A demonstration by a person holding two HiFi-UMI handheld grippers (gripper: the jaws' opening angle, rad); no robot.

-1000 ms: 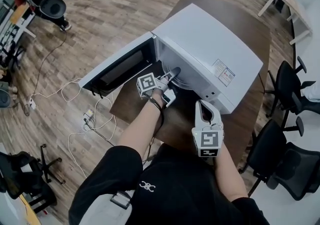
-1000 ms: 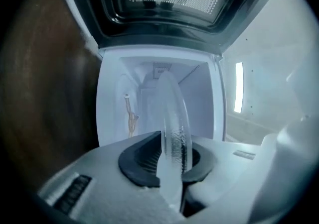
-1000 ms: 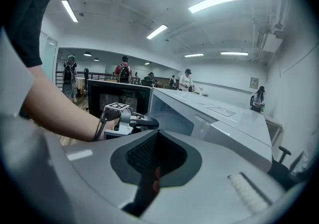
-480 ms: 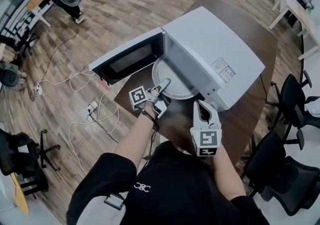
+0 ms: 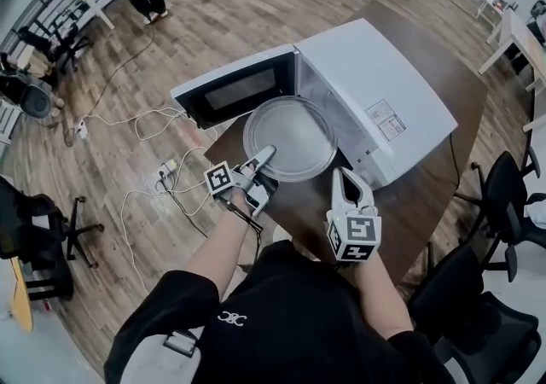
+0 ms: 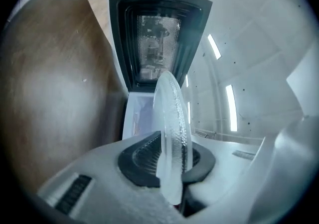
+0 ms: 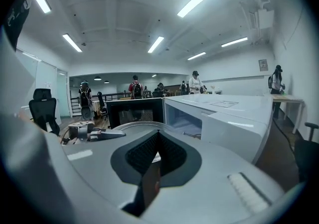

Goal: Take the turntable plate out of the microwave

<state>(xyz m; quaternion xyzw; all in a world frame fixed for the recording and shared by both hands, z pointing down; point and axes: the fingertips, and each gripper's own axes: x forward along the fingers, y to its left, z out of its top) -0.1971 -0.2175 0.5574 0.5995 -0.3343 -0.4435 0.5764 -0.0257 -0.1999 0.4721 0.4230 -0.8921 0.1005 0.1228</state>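
The round glass turntable plate (image 5: pixel 290 136) hangs level in front of the open cavity of the white microwave (image 5: pixel 375 88), over the brown table (image 5: pixel 426 190). My left gripper (image 5: pixel 260 159) is shut on the plate's near left rim. In the left gripper view the plate (image 6: pixel 172 113) stands edge-on between the dark pads (image 6: pixel 142 156). My right gripper (image 5: pixel 344 176) hovers by the microwave's front right corner, shut with nothing between its jaws. From the right gripper view I see the plate (image 7: pixel 134 127) and the left gripper (image 7: pixel 84 131) ahead to the left.
The microwave door (image 5: pixel 230 92) swings open to the left. White cables and a power strip (image 5: pixel 166 173) lie on the wood floor below the table's left edge. Black office chairs (image 5: pixel 503 194) stand at the right. People stand far off in the right gripper view.
My left gripper has drawn the plate out of the cavity, toward me and to the left; the plate now shows whole in front of the opening. The right gripper has hardly moved.
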